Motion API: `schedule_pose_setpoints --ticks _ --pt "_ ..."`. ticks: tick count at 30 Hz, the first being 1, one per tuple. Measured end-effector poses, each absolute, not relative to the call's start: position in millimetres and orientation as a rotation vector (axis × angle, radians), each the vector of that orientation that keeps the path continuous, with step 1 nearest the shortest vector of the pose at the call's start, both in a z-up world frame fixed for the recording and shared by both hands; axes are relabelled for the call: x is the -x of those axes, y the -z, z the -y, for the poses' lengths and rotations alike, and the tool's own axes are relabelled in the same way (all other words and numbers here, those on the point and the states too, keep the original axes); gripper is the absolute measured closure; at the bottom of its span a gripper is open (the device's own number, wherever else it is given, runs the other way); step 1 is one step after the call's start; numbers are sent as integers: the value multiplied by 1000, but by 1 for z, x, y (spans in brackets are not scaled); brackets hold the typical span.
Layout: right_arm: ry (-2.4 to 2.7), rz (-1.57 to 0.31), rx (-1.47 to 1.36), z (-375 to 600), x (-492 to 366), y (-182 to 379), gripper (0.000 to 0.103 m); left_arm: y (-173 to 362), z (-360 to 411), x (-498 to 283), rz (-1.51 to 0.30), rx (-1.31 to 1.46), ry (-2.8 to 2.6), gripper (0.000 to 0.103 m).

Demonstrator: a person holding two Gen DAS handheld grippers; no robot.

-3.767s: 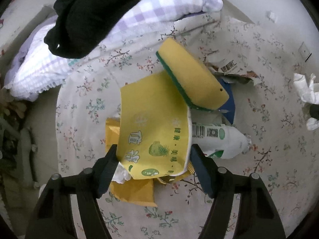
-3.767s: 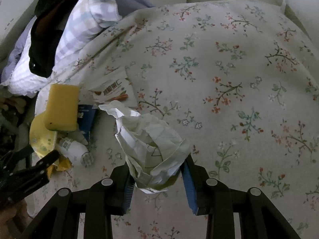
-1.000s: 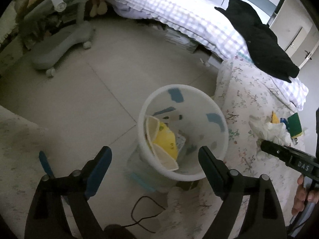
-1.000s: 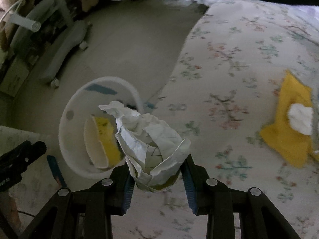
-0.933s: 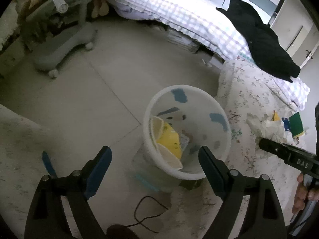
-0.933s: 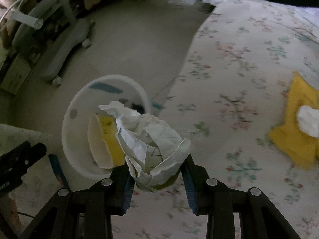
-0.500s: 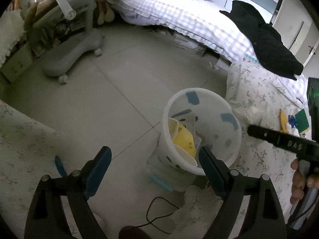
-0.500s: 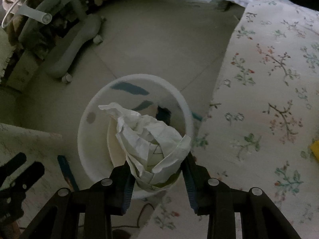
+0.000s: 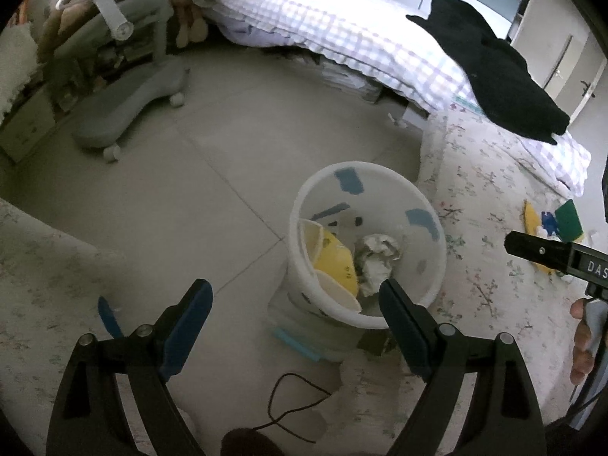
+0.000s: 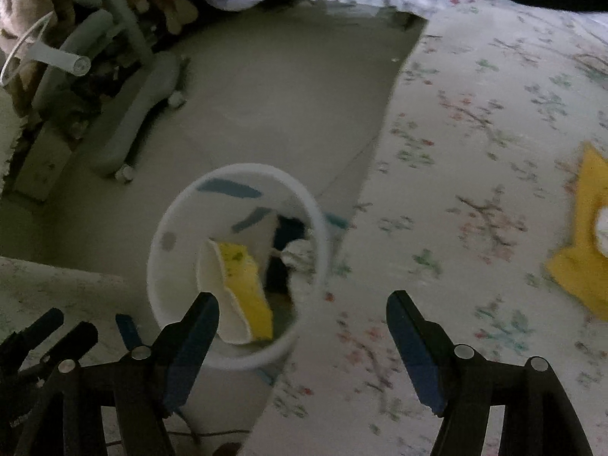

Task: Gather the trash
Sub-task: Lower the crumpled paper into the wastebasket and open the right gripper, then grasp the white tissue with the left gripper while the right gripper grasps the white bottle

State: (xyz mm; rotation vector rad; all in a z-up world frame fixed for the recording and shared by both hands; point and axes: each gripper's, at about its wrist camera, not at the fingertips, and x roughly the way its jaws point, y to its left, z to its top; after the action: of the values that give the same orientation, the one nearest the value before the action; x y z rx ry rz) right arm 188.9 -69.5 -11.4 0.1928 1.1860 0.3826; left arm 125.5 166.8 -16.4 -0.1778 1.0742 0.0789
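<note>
The only legible writing is the white letters "DAS" on the black bar of the right gripper [image 9: 562, 258], at three o'clock in the left wrist view, where the frame edge cuts them off. The right wrist view shows nothing legible.

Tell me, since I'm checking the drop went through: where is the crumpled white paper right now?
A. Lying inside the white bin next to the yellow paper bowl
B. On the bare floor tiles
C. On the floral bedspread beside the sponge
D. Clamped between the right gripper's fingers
A: the left wrist view shows the crumpled white paper resting in the white bin beside the yellow paper bowl, and the right gripper, whose jaws have just been opening, has nothing between them.
</note>
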Motion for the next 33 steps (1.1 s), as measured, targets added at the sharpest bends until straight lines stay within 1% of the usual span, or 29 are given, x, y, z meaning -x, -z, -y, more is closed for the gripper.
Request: schedule_pose_setpoints --ticks 9,18,26,33 --pt "-303 -1167 -193 133 -173 1 23 16 -130 -135 -1087 150 -17 12" --pt "-146 -1150 -245 228 -173 2 23 13 -77 -149 -1095 120 49 12" --pt "-6 -1135 -237 296 -179 11 23 15 -16 -164 -1096 46 124 12" --pt "38 -1145 -231 329 -190 25 23 18 33 -179 -1080 4 190 12"
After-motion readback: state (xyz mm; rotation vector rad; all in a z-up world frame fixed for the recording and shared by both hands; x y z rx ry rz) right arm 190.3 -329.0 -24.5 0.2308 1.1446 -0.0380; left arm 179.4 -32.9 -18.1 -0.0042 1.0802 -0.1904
